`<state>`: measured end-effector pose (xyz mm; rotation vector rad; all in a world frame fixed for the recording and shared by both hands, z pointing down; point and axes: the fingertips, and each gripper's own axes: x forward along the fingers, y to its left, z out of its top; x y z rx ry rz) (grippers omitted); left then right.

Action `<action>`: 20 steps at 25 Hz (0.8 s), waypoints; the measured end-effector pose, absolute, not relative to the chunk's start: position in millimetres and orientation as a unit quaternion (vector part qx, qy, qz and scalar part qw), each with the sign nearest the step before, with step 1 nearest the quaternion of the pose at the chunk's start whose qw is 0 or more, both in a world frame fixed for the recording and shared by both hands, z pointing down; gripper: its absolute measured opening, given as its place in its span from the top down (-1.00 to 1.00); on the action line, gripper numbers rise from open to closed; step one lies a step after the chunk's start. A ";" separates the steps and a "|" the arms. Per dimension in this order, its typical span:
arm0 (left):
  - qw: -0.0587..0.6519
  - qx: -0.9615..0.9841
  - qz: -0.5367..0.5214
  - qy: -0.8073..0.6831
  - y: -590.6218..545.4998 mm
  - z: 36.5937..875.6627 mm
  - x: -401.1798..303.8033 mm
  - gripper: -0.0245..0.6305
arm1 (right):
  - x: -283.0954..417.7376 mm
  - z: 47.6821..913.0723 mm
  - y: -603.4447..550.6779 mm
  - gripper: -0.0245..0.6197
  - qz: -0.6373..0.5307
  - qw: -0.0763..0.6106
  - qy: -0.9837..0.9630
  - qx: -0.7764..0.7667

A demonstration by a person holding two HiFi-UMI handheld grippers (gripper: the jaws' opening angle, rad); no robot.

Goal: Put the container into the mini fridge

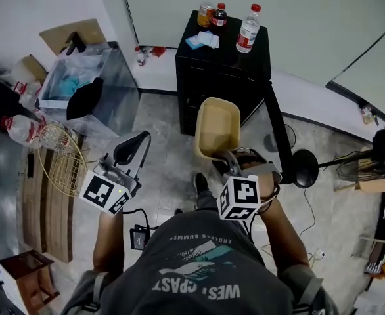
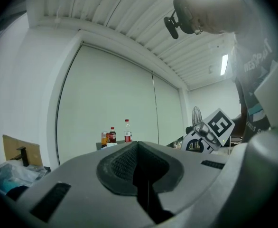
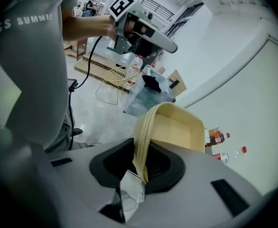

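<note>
1. My right gripper [image 1: 224, 157] pinches the near rim of the beige container [image 1: 217, 126], held in the air before the black mini fridge [image 1: 222, 71].
2. My left gripper [image 1: 131, 149], jaws pressed together, sits left of it.

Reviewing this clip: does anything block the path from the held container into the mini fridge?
Nothing visible does. The container, clamped at its rim by the right gripper, hangs just in front of the mini fridge, whose door appears swung open; the bottles stand on top.
</note>
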<state>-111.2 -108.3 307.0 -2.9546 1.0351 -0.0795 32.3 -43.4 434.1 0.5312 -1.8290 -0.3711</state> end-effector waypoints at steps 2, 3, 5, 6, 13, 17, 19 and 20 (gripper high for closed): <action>0.002 -0.940 -0.024 0.339 -118.7 308.3 -114.3 0.88 | 35.4 442.3 -59.5 0.68 -0.157 0.570 -0.775 0.224; 0.000 -0.939 -0.024 0.344 -123.8 309.6 -116.0 0.88 | 36.9 446.8 -68.0 0.68 -0.156 0.572 -0.774 0.224; -0.004 -0.935 -0.024 0.353 -132.5 312.9 -119.0 0.88 | 40.1 457.0 -84.9 0.68 -0.153 0.575 -0.771 0.226; -0.005 -0.934 -0.025 0.357 -136.0 314.5 -120.5 0.88 | 41.9 462.5 -93.2 0.68 -0.151 0.576 -0.770 0.228; -0.021 -0.922 -0.029 0.386 -154.1 327.8 -141.5 0.88 | 52.8 497.4 -146.7 0.68 -0.146 0.588 -0.757 0.243; -0.032 -0.913 -0.034 0.405 -161.0 339.6 -155.8 0.88 | 59.2 522.9 -171.9 0.69 -0.135 0.597 -0.752 0.246; -0.039 -0.910 -0.036 0.412 -165.8 346.3 -161.5 0.88 | 65.3 535.2 -185.5 0.69 -0.133 0.605 -0.745 0.249; -0.042 -0.908 -0.037 0.415 -168.0 349.6 -164.1 0.88 | 68.2 540.4 -192.1 0.69 -0.133 0.608 -0.741 0.251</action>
